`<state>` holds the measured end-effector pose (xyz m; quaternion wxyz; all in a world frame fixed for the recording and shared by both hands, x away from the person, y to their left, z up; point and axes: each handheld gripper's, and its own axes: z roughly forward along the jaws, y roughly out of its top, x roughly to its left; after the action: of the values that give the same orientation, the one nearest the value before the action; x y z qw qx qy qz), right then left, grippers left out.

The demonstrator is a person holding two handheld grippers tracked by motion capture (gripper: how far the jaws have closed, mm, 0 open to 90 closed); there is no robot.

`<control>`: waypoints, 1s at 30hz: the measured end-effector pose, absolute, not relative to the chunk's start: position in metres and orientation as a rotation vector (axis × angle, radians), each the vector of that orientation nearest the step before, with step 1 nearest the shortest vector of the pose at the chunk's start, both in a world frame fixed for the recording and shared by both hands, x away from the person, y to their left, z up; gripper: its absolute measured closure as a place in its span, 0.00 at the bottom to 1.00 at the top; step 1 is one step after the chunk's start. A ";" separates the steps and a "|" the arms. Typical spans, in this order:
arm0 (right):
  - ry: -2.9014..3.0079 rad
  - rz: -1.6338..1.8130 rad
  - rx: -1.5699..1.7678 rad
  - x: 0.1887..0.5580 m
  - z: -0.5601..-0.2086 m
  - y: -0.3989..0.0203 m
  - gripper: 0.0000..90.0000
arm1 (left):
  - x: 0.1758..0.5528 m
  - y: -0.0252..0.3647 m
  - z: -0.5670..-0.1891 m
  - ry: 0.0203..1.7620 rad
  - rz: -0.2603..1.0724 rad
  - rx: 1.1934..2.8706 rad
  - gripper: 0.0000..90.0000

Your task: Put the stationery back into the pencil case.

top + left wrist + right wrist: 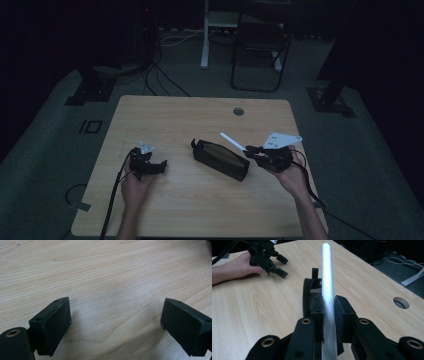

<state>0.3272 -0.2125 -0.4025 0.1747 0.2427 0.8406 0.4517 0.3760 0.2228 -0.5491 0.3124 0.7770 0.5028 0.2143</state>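
My right tongs (328, 312) clenched on a white pen (327, 272) above the black pouch (221, 159), my left tongs (115, 322) released over the table (200, 115).

Two black fingers (51, 326) wide apart over bare light wooden table (112, 277).

A light wooden tabletop (175, 210) with rounded corners stands on a grey floor (45, 150). A round cable hole (238, 111) sits near its far edge. A dark, open pencil case (221, 159) lies slantwise on it, about mid-table, its pale lining showing.
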 end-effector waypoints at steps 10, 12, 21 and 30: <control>2.388 1.269 0.702 0.335 -0.407 -0.207 0.88 | 0.376 0.223 -0.549 1.326 0.565 2.050 0.11; 2.388 1.270 0.703 0.336 -0.407 -0.207 0.88 | 0.376 0.223 -0.549 1.327 0.565 2.050 0.11; 2.396 1.274 0.713 0.342 -0.411 -0.203 0.88 | 0.376 0.223 -0.549 1.327 0.564 2.051 0.11; 2.404 1.273 0.721 0.346 -0.414 -0.199 0.88 | 0.376 0.223 -0.549 1.327 0.564 2.051 0.11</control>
<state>0.3465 -0.1992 -0.4135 0.1627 0.2529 0.8428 0.4463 0.3760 0.2228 -0.5490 0.3119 0.7774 0.5028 0.2136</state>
